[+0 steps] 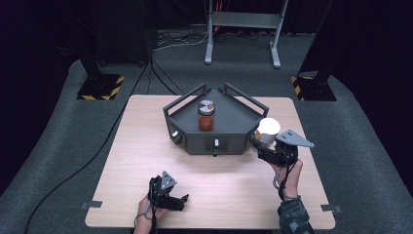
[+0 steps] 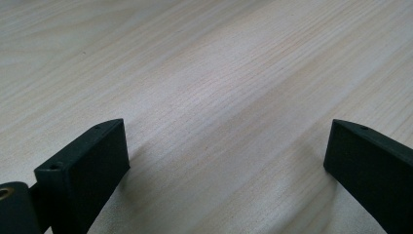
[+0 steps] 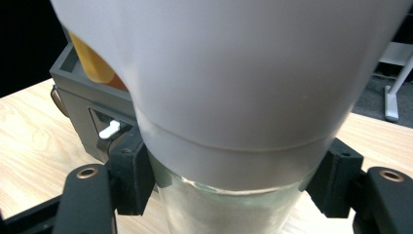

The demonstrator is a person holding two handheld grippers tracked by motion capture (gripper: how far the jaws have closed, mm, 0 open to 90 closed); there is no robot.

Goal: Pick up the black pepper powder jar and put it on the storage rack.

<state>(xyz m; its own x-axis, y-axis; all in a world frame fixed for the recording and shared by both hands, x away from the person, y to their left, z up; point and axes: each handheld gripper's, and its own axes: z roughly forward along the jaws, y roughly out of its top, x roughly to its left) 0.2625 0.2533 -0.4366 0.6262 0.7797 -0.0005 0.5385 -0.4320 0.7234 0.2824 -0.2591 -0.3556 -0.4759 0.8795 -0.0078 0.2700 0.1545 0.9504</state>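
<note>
Right gripper (image 1: 263, 146) fingers (image 3: 127, 175) clamp upright white-capped jar (image 1: 267, 130).

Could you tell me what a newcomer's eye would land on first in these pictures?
Probably the dark angular tray at the middle of the table, with an orange jar standing inside it. Next, the white-capped jar gripped by the right gripper at the tray's right corner. The left gripper sits open near the table's front edge.
</note>
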